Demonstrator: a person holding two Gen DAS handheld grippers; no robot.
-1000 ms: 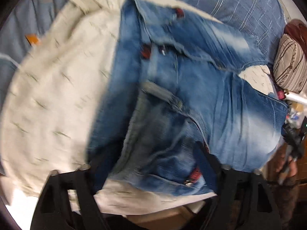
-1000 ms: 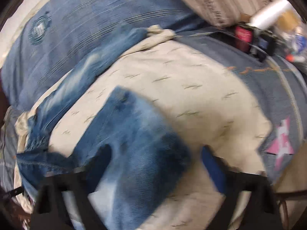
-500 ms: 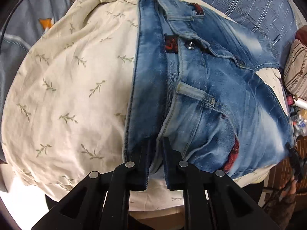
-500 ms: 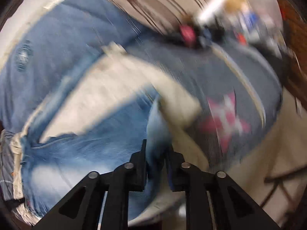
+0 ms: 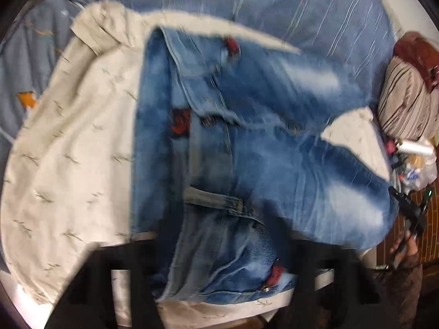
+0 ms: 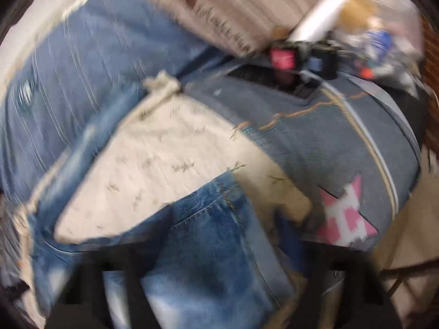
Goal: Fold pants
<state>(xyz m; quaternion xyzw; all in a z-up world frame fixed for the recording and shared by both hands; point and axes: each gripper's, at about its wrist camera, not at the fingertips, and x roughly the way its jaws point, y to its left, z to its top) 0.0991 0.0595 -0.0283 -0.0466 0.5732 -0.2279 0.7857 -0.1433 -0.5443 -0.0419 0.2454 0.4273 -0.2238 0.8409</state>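
The left tool pointed steeply down over the waistband of the jeans. Its black jaws stood wide and were opening, with the denim lying between them and neither finger pressing it. The right tool hung over a leg end of the same jeans. Its jaws were apart but closing, with a fold of cloth between them. Both views were smeared, so I could not make out the pads themselves.

The jeans were soft blue denim with pale faded patches and tan stitching. They had belt loops, a metal button and small red tabs at the waist. They lay bunched and partly doubled over, the legs running off towards the far side.

Under them was a cream sheet, matte and rumpled, printed with small green sprigs and rolled up at one corner. It lay on a bed with a blue cover streaked with thin white lines. Beside it was a grey-blue quilt with orange stitching and a pink-and-white star.

A brown-striped pillow sat at the bed's edge. Next to it was a clutter of small bottles and a crinkled plastic bag.
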